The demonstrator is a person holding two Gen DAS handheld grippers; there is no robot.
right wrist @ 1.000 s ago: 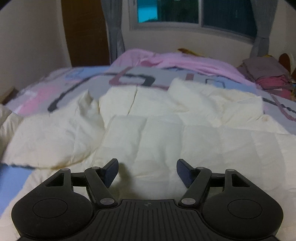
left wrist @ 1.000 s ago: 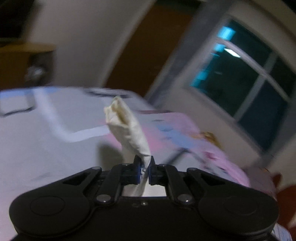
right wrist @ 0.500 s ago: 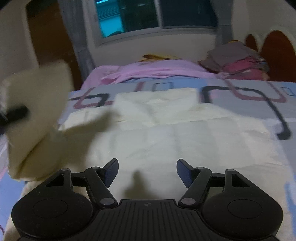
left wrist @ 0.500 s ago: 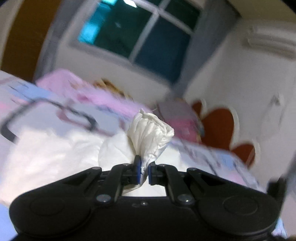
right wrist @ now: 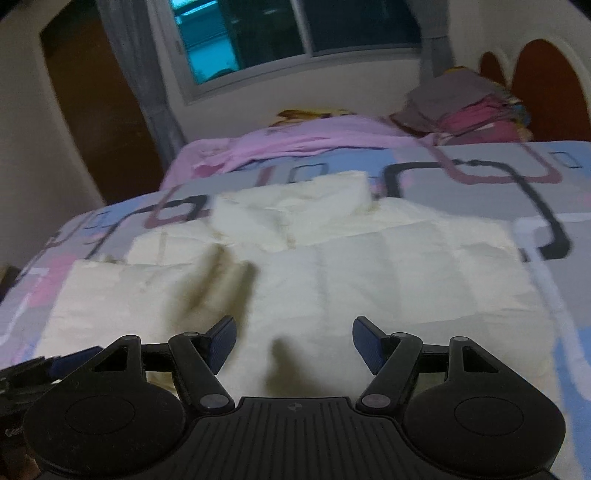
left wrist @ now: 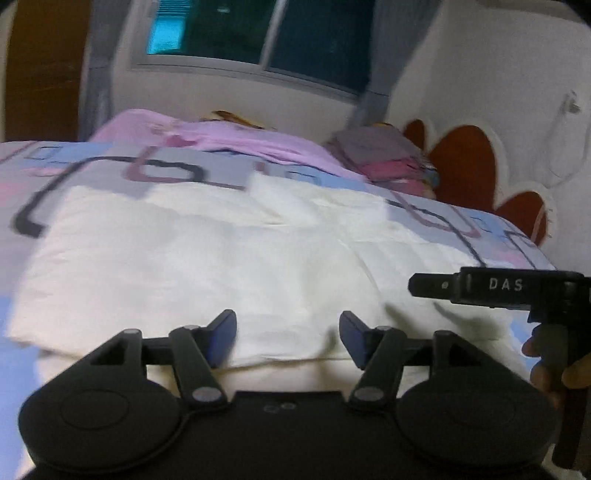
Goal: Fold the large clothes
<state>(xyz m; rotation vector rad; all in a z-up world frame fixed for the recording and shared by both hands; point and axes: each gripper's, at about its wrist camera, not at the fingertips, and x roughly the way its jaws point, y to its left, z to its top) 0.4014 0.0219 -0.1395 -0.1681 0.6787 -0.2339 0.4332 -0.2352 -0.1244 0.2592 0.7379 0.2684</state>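
A large cream quilted garment [left wrist: 192, 258] [right wrist: 332, 266] lies spread on the bed, its collar end toward the window. My left gripper [left wrist: 287, 338] hovers over the garment's near edge; its jaws are opening and nothing is between them. My right gripper [right wrist: 294, 341] hangs open above the near part of the cloth, empty. In the left wrist view the right gripper's black body [left wrist: 509, 288] and the hand holding it [left wrist: 554, 373] show at the right edge. Part of the left gripper shows at the lower left of the right wrist view.
The bed has a patterned sheet [right wrist: 480, 177] of grey, blue and pink. A pink blanket [left wrist: 229, 136] lies along the far side. A stack of folded clothes [right wrist: 465, 107] sits at the far right by the red headboard [left wrist: 465, 162]. A window [right wrist: 266, 33] is behind.
My left gripper swung across the bed carrying a bunch of cream cloth, then let it go; its jaws now stand apart and the cloth lies folded over the garment. The right gripper stayed open.
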